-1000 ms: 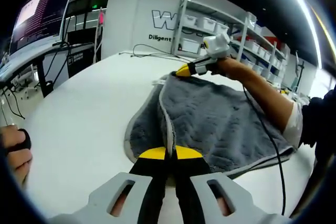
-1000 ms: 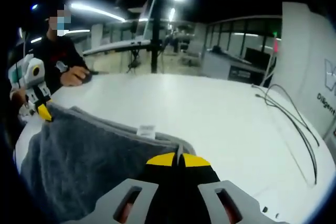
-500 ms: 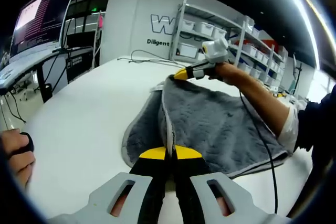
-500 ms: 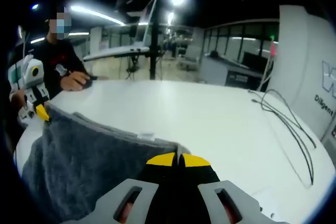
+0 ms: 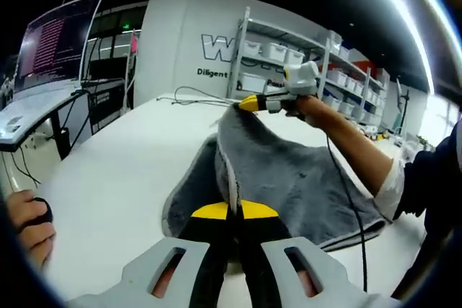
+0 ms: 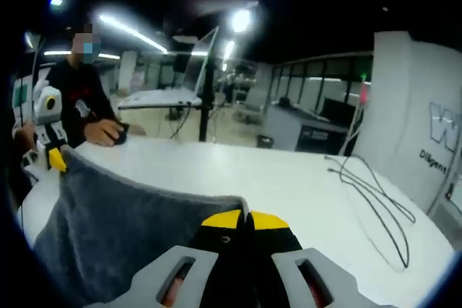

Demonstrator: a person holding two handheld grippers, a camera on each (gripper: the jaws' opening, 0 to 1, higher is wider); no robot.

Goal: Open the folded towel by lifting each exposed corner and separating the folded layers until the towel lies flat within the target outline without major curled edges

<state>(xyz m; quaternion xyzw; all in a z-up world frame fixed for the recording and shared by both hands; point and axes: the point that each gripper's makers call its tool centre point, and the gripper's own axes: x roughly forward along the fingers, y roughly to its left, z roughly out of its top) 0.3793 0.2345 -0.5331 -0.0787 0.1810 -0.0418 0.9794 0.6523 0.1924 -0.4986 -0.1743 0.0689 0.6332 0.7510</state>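
A grey plush towel (image 5: 289, 178) with a pale hem hangs lifted over the white table (image 5: 115, 164), its top layer raised off the lower one. My left gripper (image 5: 232, 210) is shut on the towel's near corner. At the far corner my right gripper (image 5: 249, 102) is shut on the towel, held by a person's hand. In the right gripper view the towel (image 6: 123, 229) stretches taut from my right gripper (image 6: 244, 219) to my left gripper (image 6: 56, 160) at the left.
Black cables (image 6: 375, 207) lie across the white table (image 6: 289, 178). A person's hand (image 5: 25, 225) rests on a dark mouse at the table's edge. A monitor (image 5: 58, 34) stands at the left, and shelving with bins (image 5: 289, 55) stands behind the table.
Both grippers have risen, lifting the towel's top layer higher off the table. The far corner now stands well above the surface, and the towel is pulled tauter between them.
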